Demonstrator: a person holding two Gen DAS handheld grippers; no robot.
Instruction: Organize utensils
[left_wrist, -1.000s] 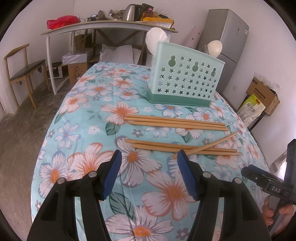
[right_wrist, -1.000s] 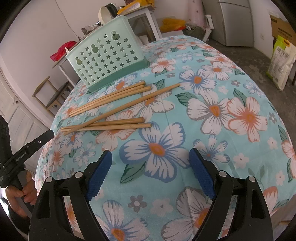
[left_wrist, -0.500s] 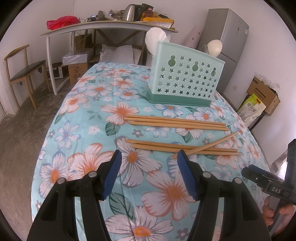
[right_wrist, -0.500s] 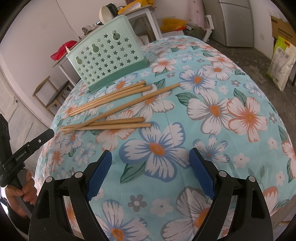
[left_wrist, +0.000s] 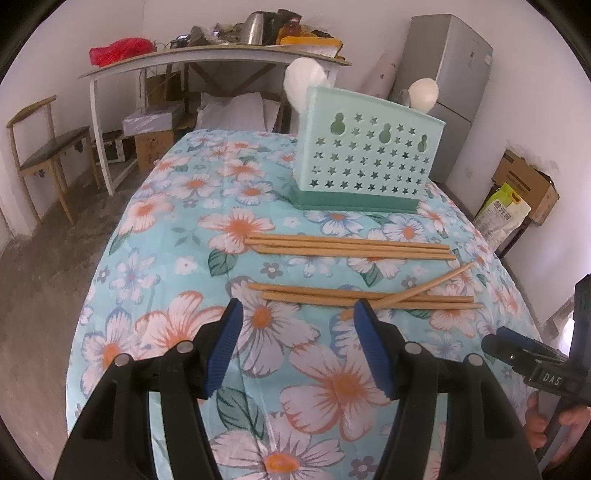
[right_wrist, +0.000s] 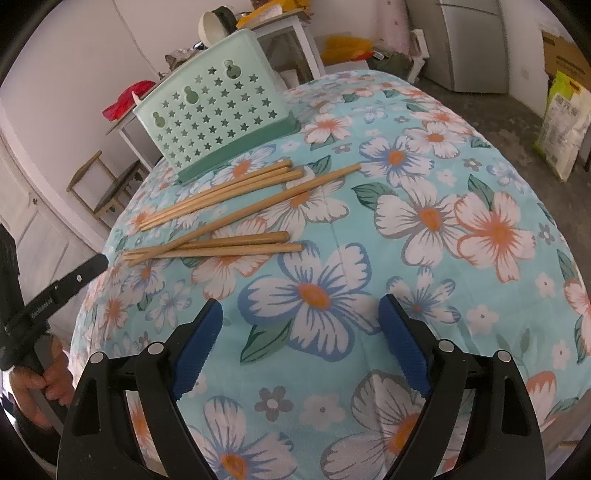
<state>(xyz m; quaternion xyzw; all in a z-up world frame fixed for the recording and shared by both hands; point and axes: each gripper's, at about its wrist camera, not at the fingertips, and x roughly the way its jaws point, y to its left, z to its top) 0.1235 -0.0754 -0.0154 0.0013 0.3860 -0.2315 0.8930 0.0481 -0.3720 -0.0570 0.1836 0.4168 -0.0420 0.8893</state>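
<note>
left wrist view: nothing has shifted since a second ago; sorting not yet begun. left gripper (left_wrist: 297, 319) and right gripper (right_wrist: 300, 319) both spread, empty, hovering over floral cloth (left_wrist: 177, 206). wooden chopsticks (left_wrist: 351, 246), six, slender, loose in two groups between grippers and mint star-punched holder (left_wrist: 365, 162); one lies crossed.

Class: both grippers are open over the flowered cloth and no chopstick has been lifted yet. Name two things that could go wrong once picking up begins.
1. One chopstick lies slanted across the nearer pair; gripping there may lift or scatter several.
2. The chopsticks lie flat on soft flowered cloth, so the left gripper or right gripper may pinch fabric as well.
</note>
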